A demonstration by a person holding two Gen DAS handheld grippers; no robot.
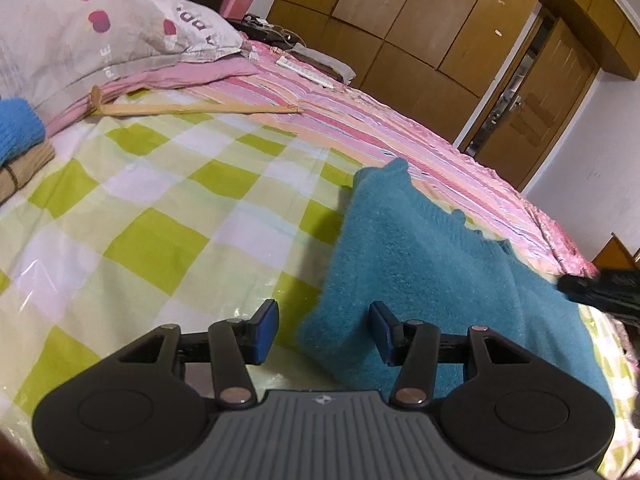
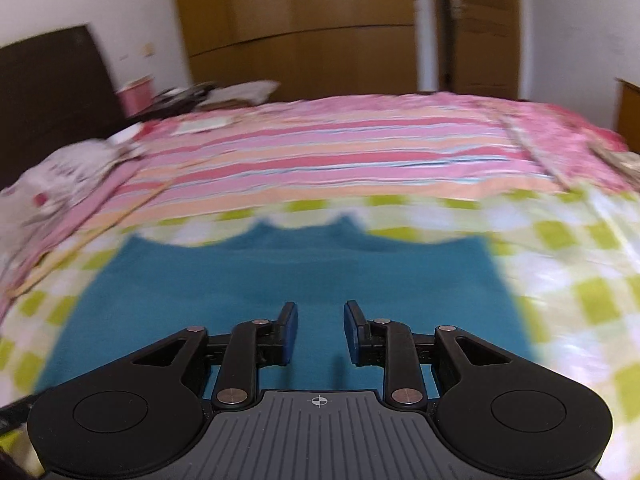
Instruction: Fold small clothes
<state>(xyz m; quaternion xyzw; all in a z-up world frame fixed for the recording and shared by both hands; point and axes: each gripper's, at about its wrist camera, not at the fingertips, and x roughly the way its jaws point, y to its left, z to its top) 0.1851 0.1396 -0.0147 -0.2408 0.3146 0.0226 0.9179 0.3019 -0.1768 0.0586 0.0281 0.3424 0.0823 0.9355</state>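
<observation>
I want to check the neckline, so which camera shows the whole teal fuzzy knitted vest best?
The right wrist view: the teal fuzzy knitted vest lies flat with neckline and both shoulders visible, though blurred. The left wrist view shows it sharper but obliquely, from one side.

A: How much of the teal garment (image 1: 420, 248) shows in the left wrist view?

B: Not all; its near end is hidden under the left gripper (image 1: 324, 332), and the frame's right edge cuts off a black object (image 1: 604, 286) beside the garment (too little shows to identify it).

A: And the right wrist view?

B: Blurred throughout. The garment's (image 2: 280, 280) far edge smears, and beyond it the pink container (image 2: 138, 96) is unreadable.
</observation>
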